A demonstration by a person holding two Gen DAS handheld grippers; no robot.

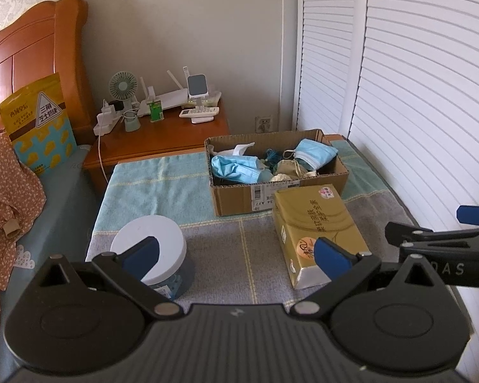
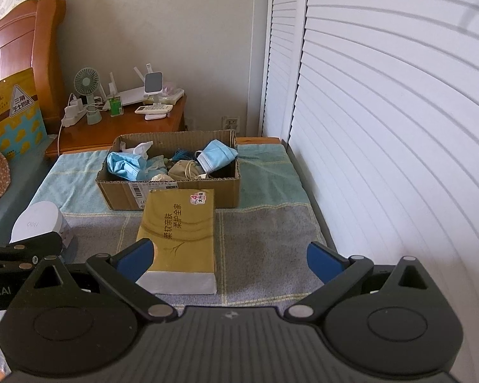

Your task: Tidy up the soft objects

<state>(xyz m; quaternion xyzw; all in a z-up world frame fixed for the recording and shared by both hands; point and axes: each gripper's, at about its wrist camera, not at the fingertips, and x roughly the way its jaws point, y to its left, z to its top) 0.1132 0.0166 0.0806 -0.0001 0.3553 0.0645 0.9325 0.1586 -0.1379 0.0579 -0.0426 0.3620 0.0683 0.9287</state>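
Observation:
An open cardboard box stands on the towel-covered table, holding blue face masks, a beige pouch and other soft items. A gold tissue pack lies in front of the box. My left gripper is open and empty above the table, between a white round container and the tissue pack. My right gripper is open and empty, its left finger beside the tissue pack's near end. The right gripper also shows in the left wrist view.
A teal and grey checked towel covers the table. White louvred doors run along the right. A wooden nightstand with a fan, router and remote stands behind. A bed with a yellow snack bag lies left.

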